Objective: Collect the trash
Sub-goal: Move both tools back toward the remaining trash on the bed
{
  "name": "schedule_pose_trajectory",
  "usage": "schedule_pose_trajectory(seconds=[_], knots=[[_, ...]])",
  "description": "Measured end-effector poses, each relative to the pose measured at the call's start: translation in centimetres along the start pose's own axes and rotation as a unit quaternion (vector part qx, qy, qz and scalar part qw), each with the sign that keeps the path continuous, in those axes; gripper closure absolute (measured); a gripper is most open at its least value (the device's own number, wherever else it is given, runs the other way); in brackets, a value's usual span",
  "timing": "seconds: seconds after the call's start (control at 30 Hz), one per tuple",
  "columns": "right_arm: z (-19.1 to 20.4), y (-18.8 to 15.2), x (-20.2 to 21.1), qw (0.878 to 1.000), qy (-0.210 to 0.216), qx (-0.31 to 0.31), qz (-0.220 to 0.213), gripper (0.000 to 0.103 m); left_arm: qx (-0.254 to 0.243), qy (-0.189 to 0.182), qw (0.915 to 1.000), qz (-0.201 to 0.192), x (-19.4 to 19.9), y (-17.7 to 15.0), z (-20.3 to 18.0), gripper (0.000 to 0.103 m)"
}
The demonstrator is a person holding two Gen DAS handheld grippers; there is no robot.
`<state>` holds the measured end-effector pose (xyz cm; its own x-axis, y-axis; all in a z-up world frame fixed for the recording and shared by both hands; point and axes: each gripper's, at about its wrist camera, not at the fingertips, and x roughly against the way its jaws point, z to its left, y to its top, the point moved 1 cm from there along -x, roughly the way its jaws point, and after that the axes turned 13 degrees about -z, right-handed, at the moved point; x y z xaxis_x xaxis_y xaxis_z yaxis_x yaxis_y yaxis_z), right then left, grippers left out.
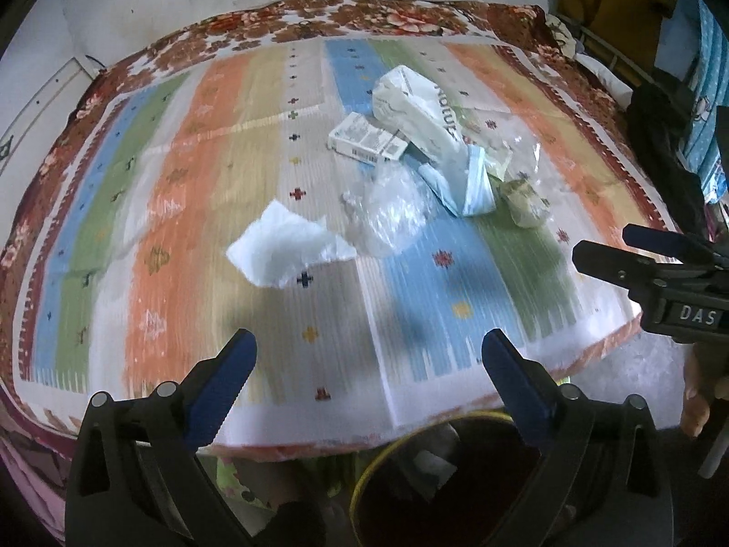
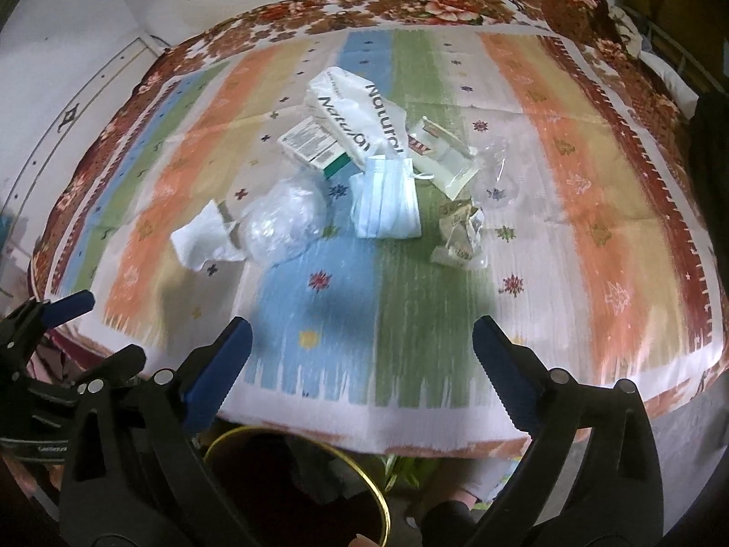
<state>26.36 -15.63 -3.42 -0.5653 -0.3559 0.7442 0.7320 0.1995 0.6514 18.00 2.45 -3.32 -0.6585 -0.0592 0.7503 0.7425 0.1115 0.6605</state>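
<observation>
Trash lies in a heap on the striped mat [image 1: 191, 209] [image 2: 569, 237]: a white tissue [image 1: 287, 250] [image 2: 202, 239], a crumpled clear plastic bag [image 1: 387, 209] [image 2: 282, 221], a blue face mask [image 1: 469, 182] [image 2: 387, 196], a small carton [image 1: 364, 139] [image 2: 312, 146], a white "Natural" bag [image 1: 419, 109] [image 2: 360, 109], a crumpled wrapper [image 1: 526, 200] [image 2: 460, 237] and a clear packet [image 2: 446, 159]. My left gripper [image 1: 369, 364] is open and empty above the mat's near edge. My right gripper [image 2: 360, 355] is open and empty there too, and shows at the right of the left wrist view [image 1: 647, 264].
A dark bin with a yellow rim [image 1: 364, 478] [image 2: 382, 492] stands below the bed's near edge and holds some white trash [image 1: 428, 465]. A floral bedsheet [image 1: 319, 13] lies under the mat. Clothes and a metal frame [image 1: 638, 68] are at the far right.
</observation>
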Motion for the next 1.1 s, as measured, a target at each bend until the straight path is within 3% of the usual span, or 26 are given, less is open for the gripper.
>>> schedule_pose_trajectory(seconds=[0.37,0.5,0.63,1.1], knots=[[-2.1,1.6,-4.1,0.998,0.009,-0.057,0.019,0.01,-0.011,0.024,0.9996,0.007,-4.0,2.2,1.0,0.006],[-1.5,2.3,-5.4,0.999,-0.009,-0.035,0.015,0.01,-0.017,0.029,0.9993,0.014,-5.7,2.4,0.9,0.006],[-1.6,2.8,-7.0,0.998,-0.008,-0.053,0.026,0.01,-0.06,0.038,0.9974,0.008,-6.9,2.8,0.3,0.006],[0.1,5.2,-12.6,0.999,-0.029,-0.029,0.035,0.01,-0.063,0.018,0.9977,0.016,-10.7,3.5,-0.4,0.006]])
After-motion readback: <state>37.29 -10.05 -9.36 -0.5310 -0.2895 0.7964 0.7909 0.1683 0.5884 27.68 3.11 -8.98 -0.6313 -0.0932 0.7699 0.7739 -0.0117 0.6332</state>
